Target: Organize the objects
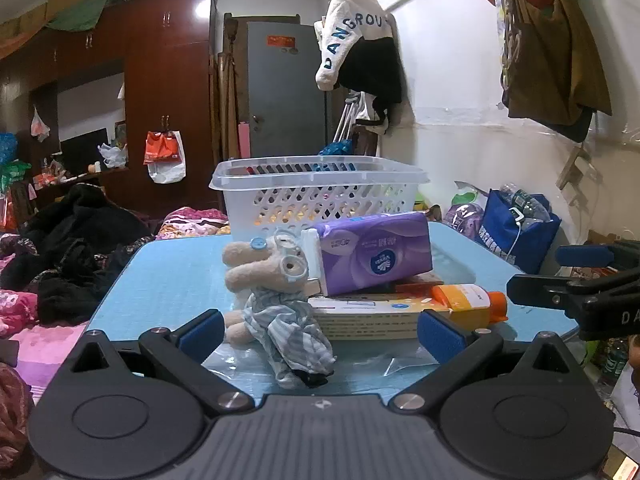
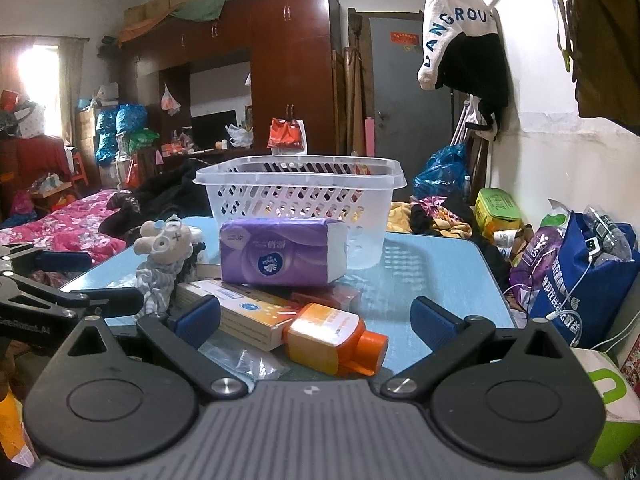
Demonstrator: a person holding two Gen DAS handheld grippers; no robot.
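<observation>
Clutter sits mid-frame on the blue table (image 1: 168, 280), before the white basket (image 1: 320, 184). The plush bear (image 1: 268, 280) lies dead ahead of the left gripper (image 1: 320, 330), closest to it; the orange bottle (image 2: 332, 334), long axis slanting lower right, lies between the right gripper (image 2: 316, 318) fingers. Both grippers gape wide, empty. The hanging garment at upper right reads "DANGROU"; the purple tissue pack's (image 2: 280, 250) print is unreadable.
</observation>
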